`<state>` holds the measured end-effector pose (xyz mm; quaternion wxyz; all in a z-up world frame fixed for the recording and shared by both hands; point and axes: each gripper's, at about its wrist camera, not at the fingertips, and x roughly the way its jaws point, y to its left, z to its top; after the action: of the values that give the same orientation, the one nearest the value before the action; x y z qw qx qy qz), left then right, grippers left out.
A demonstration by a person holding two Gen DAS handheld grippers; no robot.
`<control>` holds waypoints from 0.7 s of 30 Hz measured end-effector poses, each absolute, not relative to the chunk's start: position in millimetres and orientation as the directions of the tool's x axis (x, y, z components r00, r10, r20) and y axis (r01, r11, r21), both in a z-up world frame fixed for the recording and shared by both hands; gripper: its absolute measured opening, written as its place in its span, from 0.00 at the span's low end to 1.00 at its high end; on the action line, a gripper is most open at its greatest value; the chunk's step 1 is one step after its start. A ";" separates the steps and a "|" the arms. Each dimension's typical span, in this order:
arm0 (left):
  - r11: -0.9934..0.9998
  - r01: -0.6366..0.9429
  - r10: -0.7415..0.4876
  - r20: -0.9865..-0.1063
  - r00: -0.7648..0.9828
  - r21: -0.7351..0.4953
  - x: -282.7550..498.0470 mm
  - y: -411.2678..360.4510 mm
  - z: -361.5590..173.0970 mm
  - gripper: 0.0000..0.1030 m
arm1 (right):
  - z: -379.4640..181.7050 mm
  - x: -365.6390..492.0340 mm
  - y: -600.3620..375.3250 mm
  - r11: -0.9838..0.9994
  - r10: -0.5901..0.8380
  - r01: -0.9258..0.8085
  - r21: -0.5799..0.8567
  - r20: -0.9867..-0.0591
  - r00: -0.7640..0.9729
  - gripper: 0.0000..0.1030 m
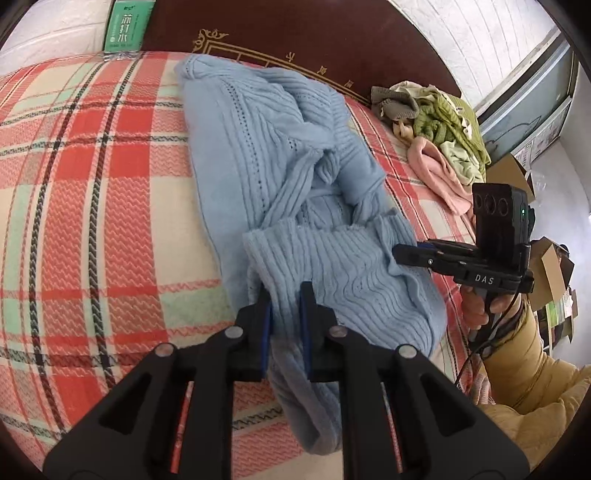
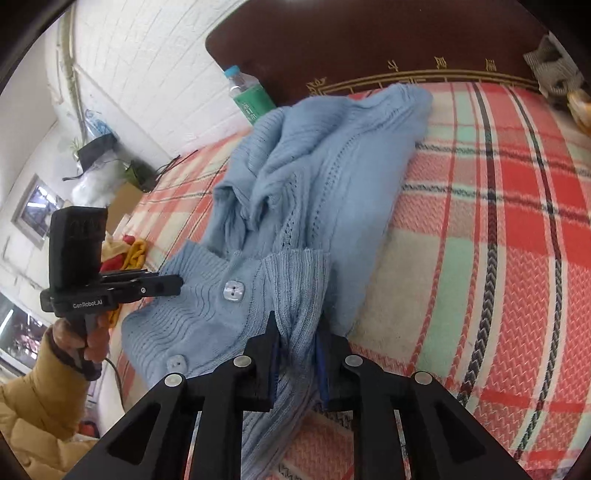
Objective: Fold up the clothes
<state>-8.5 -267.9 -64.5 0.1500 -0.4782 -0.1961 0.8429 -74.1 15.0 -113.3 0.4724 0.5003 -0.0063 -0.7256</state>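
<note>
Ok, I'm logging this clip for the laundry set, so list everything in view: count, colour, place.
cardigan: one, light blue knit with pale buttons, crumpled on the middle of the bed, near hem lifted
blanket: one, red, cream and mint plaid, covering the bed
headboard: one, dark brown with gold trim, far end of the bed
bottle: one, clear with green label, beside the headboard
clothes pile: one heap, green, pink, grey and cream, far right on the bed
cardboard boxes: several, brown, beyond the bed's right edge
left gripper: one, black, jaws shut on the cardigan's hem
right gripper: one, black, jaws shut on the cardigan's hem
sleeves: mustard yellow, behind each gripper
</note>
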 end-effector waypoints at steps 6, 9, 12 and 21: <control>-0.880 -0.073 0.408 -0.670 -0.621 -0.469 11.0 -280.3 -35.8 0.54 | -83.5 -62.5 33.3 -0.584 -0.695 0.706 0.400 -0.696 -0.180 0.46; -0.907 -0.160 0.391 -0.638 -0.664 -0.389 28.1 -268.0 -15.8 0.54 | -64.9 -42.4 40.8 -0.532 -0.717 0.774 0.343 -0.669 -0.196 0.48; -0.894 -0.317 0.448 -0.636 -0.628 -0.317 36.9 -238.6 -9.4 0.60 | -57.0 -11.3 33.9 -0.437 -0.720 0.861 0.262 -0.675 -0.159 0.60; -0.834 -0.328 0.548 -0.733 -0.402 -0.444 -2.6 -229.9 -73.6 0.60 | -87.6 42.1 3.3 -0.274 -0.613 0.958 0.090 -0.784 -0.101 0.62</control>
<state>-2.6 -229.9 -73.6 0.2642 -0.4789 -0.1150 0.8292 42.1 3.3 -87.6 0.5566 0.3736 0.2309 -0.7052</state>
